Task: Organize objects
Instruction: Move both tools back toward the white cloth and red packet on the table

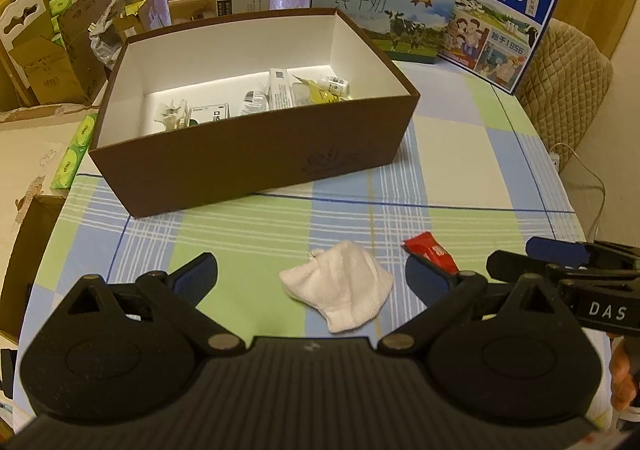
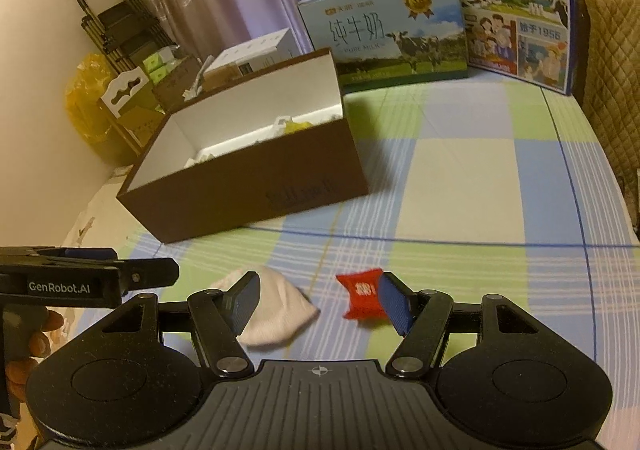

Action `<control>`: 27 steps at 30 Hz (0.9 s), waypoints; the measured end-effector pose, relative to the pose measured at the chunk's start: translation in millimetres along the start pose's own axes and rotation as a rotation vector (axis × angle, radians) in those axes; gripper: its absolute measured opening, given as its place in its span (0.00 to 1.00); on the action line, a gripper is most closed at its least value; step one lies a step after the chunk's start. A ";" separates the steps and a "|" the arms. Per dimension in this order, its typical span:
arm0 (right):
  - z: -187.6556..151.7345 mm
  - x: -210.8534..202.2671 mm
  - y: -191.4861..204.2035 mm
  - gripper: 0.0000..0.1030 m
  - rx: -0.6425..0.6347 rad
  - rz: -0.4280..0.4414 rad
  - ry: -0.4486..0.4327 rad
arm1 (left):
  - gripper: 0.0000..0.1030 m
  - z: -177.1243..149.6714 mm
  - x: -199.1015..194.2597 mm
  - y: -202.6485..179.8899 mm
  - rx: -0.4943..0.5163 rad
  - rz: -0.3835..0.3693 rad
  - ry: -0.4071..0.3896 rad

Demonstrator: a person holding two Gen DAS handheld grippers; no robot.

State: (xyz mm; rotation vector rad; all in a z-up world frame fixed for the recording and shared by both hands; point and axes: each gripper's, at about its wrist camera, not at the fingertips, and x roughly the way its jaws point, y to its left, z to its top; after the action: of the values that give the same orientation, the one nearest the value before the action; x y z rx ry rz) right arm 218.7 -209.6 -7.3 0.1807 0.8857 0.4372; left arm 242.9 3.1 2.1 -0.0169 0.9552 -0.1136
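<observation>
A brown box [image 1: 256, 165] with a white inside stands on the checked tablecloth and holds several small packets and bottles [image 1: 280, 91]. It also shows in the right wrist view [image 2: 248, 185]. A white cloth [image 1: 340, 290] lies near the front, between the fingers of my open left gripper [image 1: 310, 280]. A red packet [image 1: 434, 252] lies to its right, by the right finger. In the right wrist view my open right gripper [image 2: 318, 300] has the white cloth [image 2: 276, 310] by its left finger and the red packet [image 2: 362, 296] by its right finger. Both grippers are empty.
Two milk cartons [image 1: 380, 17] [image 1: 500, 9] stand at the table's far edge. A padded chair [image 1: 568, 89] is at the right. Cardboard boxes and green tissue packs [image 1: 72, 153] crowd the left side. A white box [image 2: 256, 53] sits behind the brown box.
</observation>
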 end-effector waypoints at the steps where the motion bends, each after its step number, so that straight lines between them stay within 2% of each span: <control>1: -1.8 0.1 -1.2 0.61 0.002 -0.001 0.004 | 0.96 -1.2 0.5 -1.0 0.001 0.001 0.002; 27: -27.6 26.8 -31.1 0.61 0.001 -0.109 0.106 | 0.95 -26.7 46.2 -13.0 0.055 -0.020 0.093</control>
State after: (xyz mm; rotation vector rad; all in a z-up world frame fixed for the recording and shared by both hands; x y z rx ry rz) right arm 221.1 -226.4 -53.8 0.1104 0.9948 0.3471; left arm 246.4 -13.7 -50.0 0.0292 1.0450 -0.1603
